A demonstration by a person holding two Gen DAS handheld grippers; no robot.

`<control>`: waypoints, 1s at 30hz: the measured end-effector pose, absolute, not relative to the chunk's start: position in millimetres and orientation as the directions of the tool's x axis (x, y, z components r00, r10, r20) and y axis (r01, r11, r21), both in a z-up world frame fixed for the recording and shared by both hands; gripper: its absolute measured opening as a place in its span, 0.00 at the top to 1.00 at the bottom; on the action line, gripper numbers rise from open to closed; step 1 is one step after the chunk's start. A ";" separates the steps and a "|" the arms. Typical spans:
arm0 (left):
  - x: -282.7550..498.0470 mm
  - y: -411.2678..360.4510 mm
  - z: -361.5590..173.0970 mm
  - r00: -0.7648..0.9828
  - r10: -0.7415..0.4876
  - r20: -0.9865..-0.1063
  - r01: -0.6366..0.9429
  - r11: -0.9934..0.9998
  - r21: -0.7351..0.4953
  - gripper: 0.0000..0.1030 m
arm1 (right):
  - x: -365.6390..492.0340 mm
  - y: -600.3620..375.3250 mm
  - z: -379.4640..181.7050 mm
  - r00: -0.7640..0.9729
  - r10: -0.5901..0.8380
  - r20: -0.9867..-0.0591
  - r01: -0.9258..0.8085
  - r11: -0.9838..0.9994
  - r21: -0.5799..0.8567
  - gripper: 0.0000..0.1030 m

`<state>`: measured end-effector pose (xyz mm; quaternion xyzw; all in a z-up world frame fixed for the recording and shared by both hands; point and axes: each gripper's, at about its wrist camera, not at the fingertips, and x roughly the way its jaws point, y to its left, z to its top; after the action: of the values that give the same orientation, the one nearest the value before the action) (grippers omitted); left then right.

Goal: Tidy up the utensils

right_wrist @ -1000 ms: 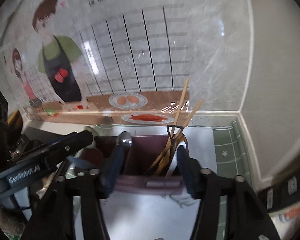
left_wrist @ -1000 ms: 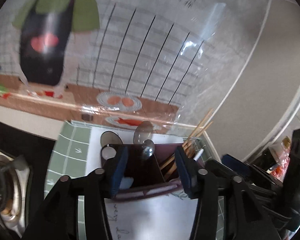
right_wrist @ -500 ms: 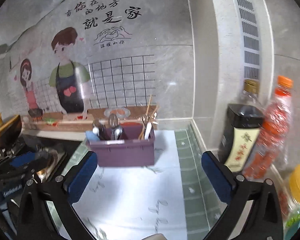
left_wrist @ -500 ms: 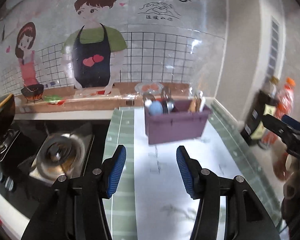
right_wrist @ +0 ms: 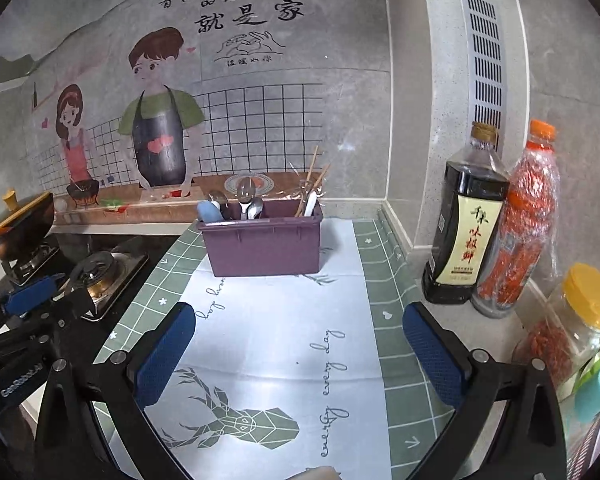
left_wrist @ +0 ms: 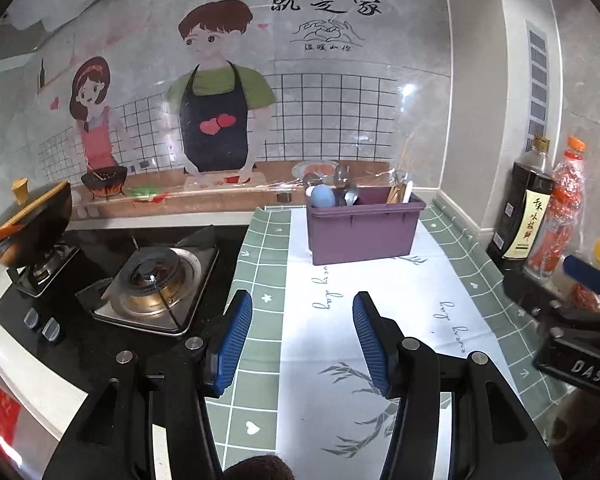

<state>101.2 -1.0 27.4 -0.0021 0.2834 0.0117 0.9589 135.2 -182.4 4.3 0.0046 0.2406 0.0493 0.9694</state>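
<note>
A purple utensil bin (left_wrist: 362,230) stands on the mat near the back wall; it also shows in the right wrist view (right_wrist: 263,242). Spoons (right_wrist: 250,204) and a blue-handled utensil (right_wrist: 209,212) stand in its left part, wooden chopsticks (right_wrist: 310,186) and a white utensil (right_wrist: 310,203) in its right part. My left gripper (left_wrist: 302,336) is open and empty, well short of the bin. My right gripper (right_wrist: 298,356) is wide open and empty, also well back from the bin.
A gas stove (left_wrist: 152,280) and a dark wok (left_wrist: 28,216) lie left of the green-and-white mat (right_wrist: 284,340). A dark sauce bottle (right_wrist: 466,232), a red-filled bottle (right_wrist: 520,232) and a yellow-lidded jar (right_wrist: 572,320) stand at the right by the wall.
Both grippers have pulled back from right over the bin to well in front of it. The right gripper opened wide; the bin now looks far off.
</note>
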 end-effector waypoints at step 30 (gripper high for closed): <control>101.2 -8.1 29.5 0.829 -0.016 -0.559 0.005 1.000 -0.023 0.48 | 131.9 -188.7 3.0 0.876 0.091 -0.473 -0.084 0.996 0.035 0.00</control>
<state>101.2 -8.1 29.5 -0.0102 0.2925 -0.0055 0.9562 131.9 -188.7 3.0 0.0067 0.2447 0.0453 0.9685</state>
